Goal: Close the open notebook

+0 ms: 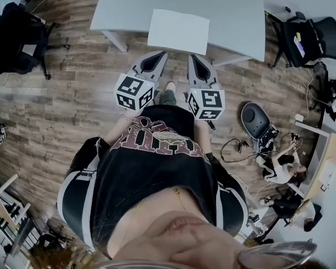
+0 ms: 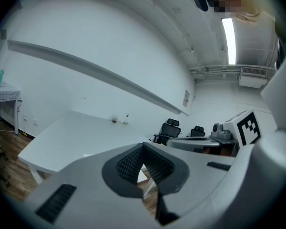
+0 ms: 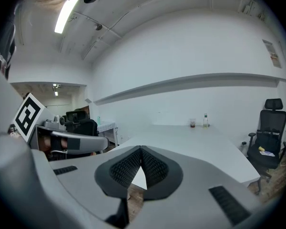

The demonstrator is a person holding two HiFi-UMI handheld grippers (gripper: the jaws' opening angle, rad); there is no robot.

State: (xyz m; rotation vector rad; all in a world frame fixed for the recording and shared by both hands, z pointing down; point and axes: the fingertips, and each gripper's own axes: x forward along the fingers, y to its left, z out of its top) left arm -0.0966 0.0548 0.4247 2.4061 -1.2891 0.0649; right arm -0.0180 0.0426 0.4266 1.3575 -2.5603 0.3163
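An open notebook [image 1: 178, 31] lies flat as a white sheet near the front edge of the white table [image 1: 235, 15]. In the head view both grippers are held side by side over the wooden floor, short of the table and pointing at it. The left gripper [image 1: 159, 55] is shut with nothing in it, its ribbed pads [image 2: 131, 163] meeting at the tip. The right gripper [image 1: 193, 58] is also shut and empty, with its pads [image 3: 152, 168] pressed together. Neither gripper touches the notebook or the table.
A cup and a small bottle [image 3: 205, 120] stand at the table's far end by the wall. Black office chairs [image 1: 311, 38] are at the right, and another black chair [image 1: 17, 38] at the left. A dark round device [image 1: 255, 119] and cables lie on the floor to the right.
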